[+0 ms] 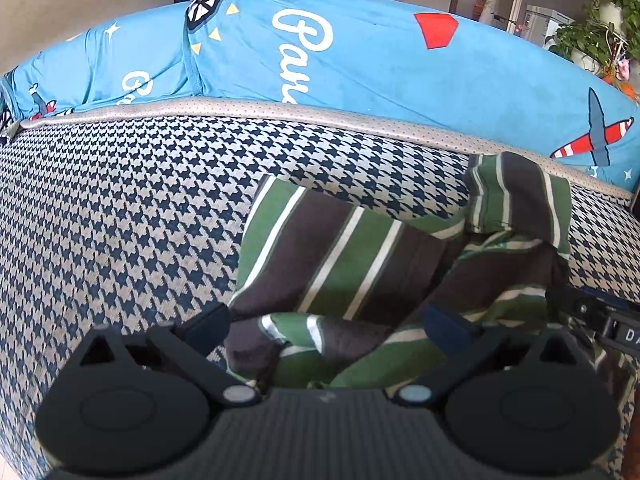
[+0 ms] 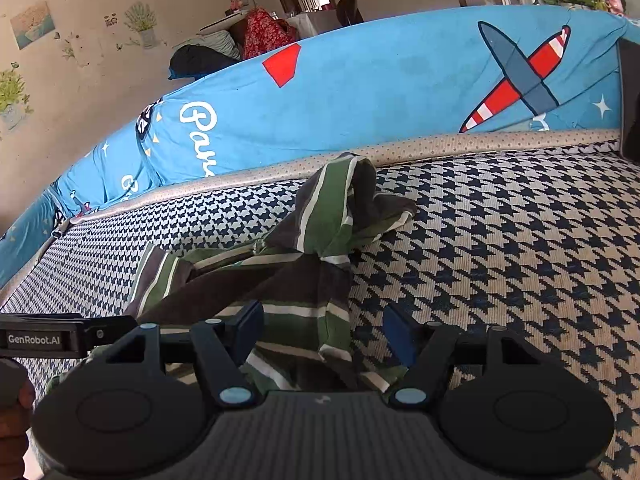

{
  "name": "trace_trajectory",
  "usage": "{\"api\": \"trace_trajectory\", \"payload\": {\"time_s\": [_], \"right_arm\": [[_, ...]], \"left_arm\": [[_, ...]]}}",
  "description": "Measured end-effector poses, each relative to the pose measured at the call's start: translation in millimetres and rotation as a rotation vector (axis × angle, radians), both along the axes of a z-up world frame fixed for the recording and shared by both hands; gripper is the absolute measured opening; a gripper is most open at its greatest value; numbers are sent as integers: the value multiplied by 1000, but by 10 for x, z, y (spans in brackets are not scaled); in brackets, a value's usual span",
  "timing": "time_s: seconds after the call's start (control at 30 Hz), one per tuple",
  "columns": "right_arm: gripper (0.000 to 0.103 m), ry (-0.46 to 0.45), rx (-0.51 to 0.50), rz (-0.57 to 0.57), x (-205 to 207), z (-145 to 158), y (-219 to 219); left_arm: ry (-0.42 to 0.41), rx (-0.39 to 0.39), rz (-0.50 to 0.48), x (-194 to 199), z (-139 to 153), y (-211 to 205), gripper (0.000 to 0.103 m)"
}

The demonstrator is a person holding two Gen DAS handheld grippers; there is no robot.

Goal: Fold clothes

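Observation:
A crumpled garment (image 1: 360,248) with green, dark brown and white stripes lies on the houndstooth sofa seat (image 1: 120,220). My left gripper (image 1: 328,328) stands wide open just above its near folds, one finger on each side of the bunched cloth, with neither pad pressing on it. In the right wrist view the same garment (image 2: 320,220) stretches from a raised, twisted sleeve near the backrest down to my right gripper (image 2: 324,334). That gripper is open, and the garment's near right corner lies loose between its fingers.
A blue cover (image 2: 360,88) printed with planes and white lettering drapes the backrest behind the seat (image 2: 520,240). The left gripper's labelled body (image 2: 40,338) and a hand (image 2: 12,420) sit at the left edge. Bare seat spreads on both sides of the garment.

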State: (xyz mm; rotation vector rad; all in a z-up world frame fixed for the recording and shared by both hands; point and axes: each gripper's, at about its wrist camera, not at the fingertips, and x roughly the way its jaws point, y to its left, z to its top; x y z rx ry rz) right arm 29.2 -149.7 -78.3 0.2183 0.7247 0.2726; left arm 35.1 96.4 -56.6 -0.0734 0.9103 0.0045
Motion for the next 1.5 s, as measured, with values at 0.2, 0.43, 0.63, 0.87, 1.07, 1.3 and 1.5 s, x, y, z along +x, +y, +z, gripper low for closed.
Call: {"api": "trace_trajectory", "payload": {"time_s": [0.2, 0.43, 0.63, 0.87, 1.07, 1.3, 1.5], "right_arm": [[44, 23, -26, -13, 177, -154, 128], [5, -3, -38, -110, 127, -77, 7], [4, -59, -116, -247, -111, 172, -317], [3, -35, -220, -297, -460, 244, -687], [15, 112, -148, -310, -577, 93, -1022], [38, 36, -156, -309, -651, 242, -1059], [40, 89, -78, -338, -588, 228, -1135]], "left_arm": [[34, -46, 49, 92, -18, 139, 103], [20, -42, 47, 70, 19, 90, 103], [-4, -19, 26, 1, 76, 36, 103], [9, -36, 33, 5, 44, -7, 103], [19, -34, 13, 35, -9, -181, 103], [26, 33, -71, 68, -95, -469, 103], [87, 56, -131, 38, -243, -589, 103]]}}
